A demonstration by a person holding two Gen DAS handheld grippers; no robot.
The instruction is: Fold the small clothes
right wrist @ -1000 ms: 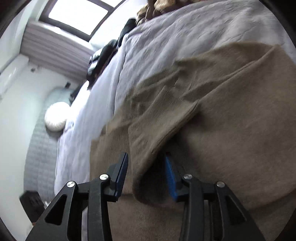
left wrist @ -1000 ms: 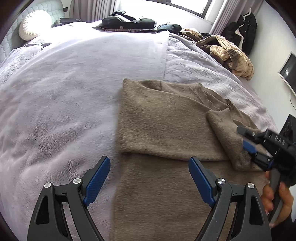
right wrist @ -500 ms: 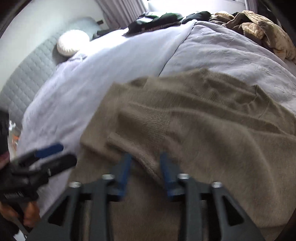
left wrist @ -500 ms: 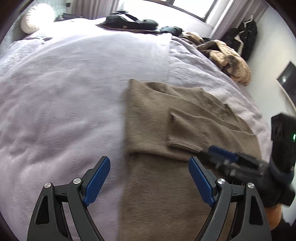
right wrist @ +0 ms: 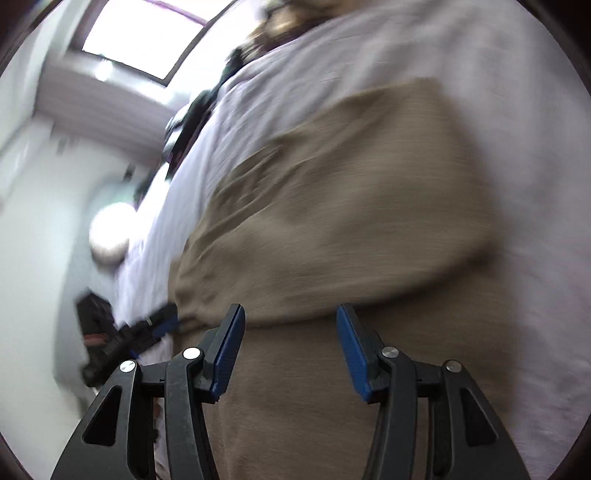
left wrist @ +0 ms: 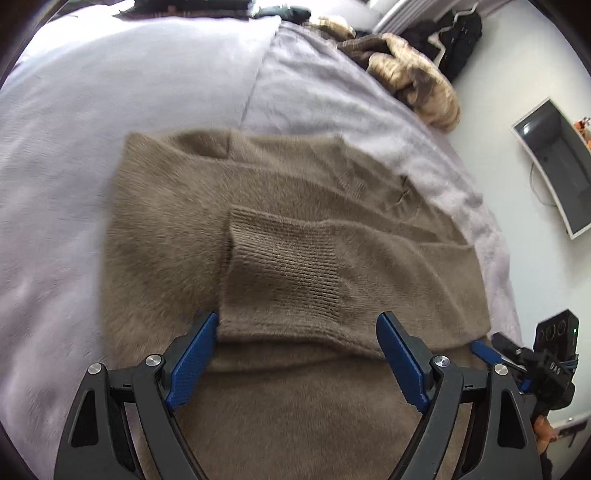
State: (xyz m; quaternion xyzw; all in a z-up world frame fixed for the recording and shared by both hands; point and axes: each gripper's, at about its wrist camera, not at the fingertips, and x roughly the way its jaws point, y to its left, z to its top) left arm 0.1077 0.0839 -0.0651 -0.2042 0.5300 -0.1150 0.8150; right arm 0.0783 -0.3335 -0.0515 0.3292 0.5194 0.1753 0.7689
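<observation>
Left wrist view: brown sweater [left wrist: 280,206] lying flat on bed [left wrist: 110,92], sleeve [left wrist: 291,280] now folded across the chest with ribbed cuff on top, where a second ago that sleeve hung pinched in the right gripper [left wrist: 491,350] at the sweater's right edge. Right jaws just opened, nothing between them now, sleeve dropped and left in place; gripper pulled back to the lower right margin, seen only in part. Left gripper [left wrist: 295,354] hovering low over the sweater with jaws spread wide and empty, closer to the cuff than before, lower edge of the sleeve fold lying between the blue pads. Right wrist view: blurred with motion, right jaws parted over brown knit, no cloth caught. Likely meaning: second sleeve fold done, body fold from the hem probably next. Surface: soft lilac blanket [left wrist: 351,103] over the bed, plush and a little rumpled, sweater near the front edge. Room: tan fluffy garment [left wrist: 417,85] heaped at the far right side of the bed, dark coats [left wrist: 454,33] hanging behind, wall screen [left wrist: 557,170] on the right, bright window [right wrist: 147,40], round pale cushion [right wrist: 110,236].
</observation>
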